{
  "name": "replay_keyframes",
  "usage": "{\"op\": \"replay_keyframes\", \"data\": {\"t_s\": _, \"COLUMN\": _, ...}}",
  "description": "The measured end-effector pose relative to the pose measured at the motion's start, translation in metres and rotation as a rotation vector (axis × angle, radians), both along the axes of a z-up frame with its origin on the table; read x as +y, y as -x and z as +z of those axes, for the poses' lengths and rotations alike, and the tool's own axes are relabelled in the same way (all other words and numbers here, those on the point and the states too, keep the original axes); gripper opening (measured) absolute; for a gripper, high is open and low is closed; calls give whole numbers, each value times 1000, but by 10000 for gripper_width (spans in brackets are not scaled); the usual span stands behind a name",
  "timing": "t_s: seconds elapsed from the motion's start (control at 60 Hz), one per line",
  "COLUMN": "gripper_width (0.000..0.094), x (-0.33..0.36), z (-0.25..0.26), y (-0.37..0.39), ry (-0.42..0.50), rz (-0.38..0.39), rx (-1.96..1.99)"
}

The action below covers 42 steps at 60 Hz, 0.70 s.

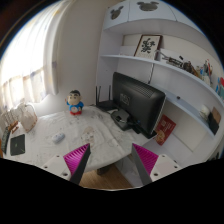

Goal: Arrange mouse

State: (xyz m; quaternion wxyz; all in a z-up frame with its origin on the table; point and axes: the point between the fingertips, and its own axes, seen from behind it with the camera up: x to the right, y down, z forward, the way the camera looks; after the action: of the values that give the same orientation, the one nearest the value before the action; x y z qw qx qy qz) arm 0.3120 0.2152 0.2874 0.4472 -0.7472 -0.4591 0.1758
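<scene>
A small pale mouse (58, 138) lies on the white desk (95, 140), ahead of my left finger and well beyond it. My gripper (111, 166) is open and empty, held above the desk's near edge. Its pink pads (76, 160) stand wide apart, with only the desk edge and the wooden floor (108, 178) between them. The mouse is small and far off, so its details do not show.
A black monitor (138, 103) stands on the right of the desk, with dark items (120, 118) in front of it. A blue and red figurine (75, 101) stands at the back. A black flat object (17, 145) lies at the left. White wall shelves (170, 70) hang to the right.
</scene>
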Motion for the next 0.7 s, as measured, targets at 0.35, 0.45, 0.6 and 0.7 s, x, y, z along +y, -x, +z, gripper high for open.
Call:
{"op": "replay_keyframes", "data": {"t_s": 0.35, "gripper_width": 853, "x": -39, "z": -33, "y": 42, "ry": 56, "rz": 143, "rx": 5}}
{"op": "replay_keyframes", "data": {"t_s": 0.45, "gripper_width": 851, "x": -64, "z": -50, "y": 52, "ry": 73, "rz": 198, "rx": -11}}
{"op": "replay_keyframes", "data": {"t_s": 0.6, "gripper_width": 849, "x": -105, "z": -74, "y": 67, "ry": 88, "rz": 282, "rx": -33}}
{"op": "replay_keyframes", "data": {"t_s": 0.7, "gripper_width": 852, "x": -131, "z": -87, "y": 78, "ry": 93, "rz": 326, "rx": -37}}
